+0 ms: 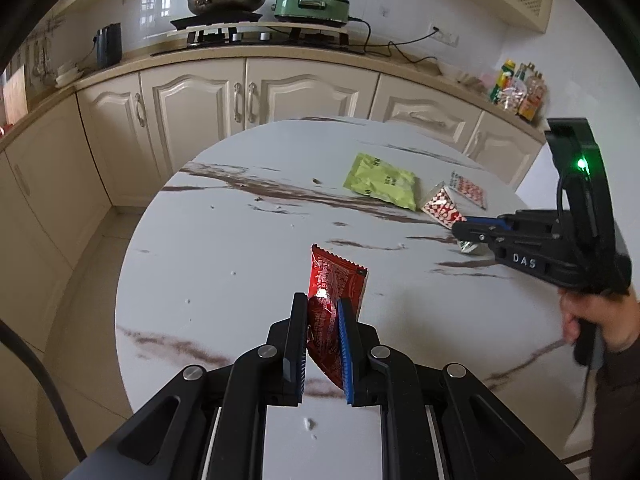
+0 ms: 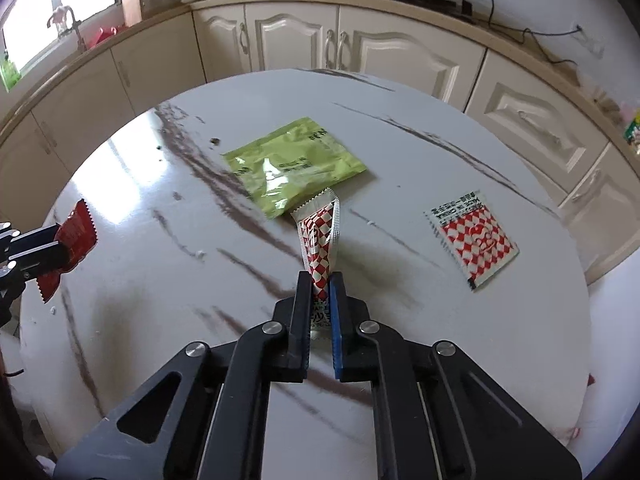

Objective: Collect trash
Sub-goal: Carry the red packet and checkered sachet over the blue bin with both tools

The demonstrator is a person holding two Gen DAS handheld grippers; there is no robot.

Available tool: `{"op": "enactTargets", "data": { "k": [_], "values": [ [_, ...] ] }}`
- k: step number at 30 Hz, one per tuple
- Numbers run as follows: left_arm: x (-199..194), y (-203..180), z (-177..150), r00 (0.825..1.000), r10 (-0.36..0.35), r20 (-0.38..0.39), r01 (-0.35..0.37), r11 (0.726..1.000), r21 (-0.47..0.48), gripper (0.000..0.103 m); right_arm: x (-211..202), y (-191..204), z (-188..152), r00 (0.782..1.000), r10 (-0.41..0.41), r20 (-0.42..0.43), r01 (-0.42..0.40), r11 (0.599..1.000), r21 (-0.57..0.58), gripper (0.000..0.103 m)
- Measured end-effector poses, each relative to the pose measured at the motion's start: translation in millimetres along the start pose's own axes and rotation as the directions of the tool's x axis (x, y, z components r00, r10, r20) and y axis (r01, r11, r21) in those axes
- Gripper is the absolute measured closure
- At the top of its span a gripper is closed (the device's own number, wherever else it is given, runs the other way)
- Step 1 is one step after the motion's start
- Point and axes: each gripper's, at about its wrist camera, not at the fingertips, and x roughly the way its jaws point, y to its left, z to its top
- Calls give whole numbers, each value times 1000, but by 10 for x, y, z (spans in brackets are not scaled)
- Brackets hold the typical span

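Jaws of left gripper [image 1: 322,304] clamp a red sachet [image 1: 338,280]; right gripper [image 2: 321,280] pinches a red-and-white checked sachet [image 2: 318,236] above the marble table [image 2: 400,152]

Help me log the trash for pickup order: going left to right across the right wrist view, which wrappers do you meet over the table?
red wrapper in the left gripper → green packet → red-and-white checkered sachet in the right gripper → flat checkered sachet lying on the table.
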Motion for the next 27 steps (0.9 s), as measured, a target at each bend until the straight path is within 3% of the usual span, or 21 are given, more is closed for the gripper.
{"op": "enactTargets", "data": {
  "k": [6, 13, 22, 27],
  "values": [
    [-348, 162, -102, 999, -24, 40, 25, 999, -42, 93, -491, 344, -16, 992, 49, 117, -52, 998, 23, 95],
    [-910, 438, -390, 995, -14, 95, 23, 996, -85, 93, -803, 1128, 83, 976, 149, 156, -142, 988, -60, 95],
    [-1801, 1317, -1030, 980, 146, 132, -115, 970, -214, 93, -741, 2521, 181, 944, 295, 144, -268, 946, -180, 95],
    [-1991, 1912, -1467, 967, 247, 67, -216, 928, -302, 93, -480, 3411, 152, 934, 346, 85, -314, 912, -263, 95]
  ]
}}
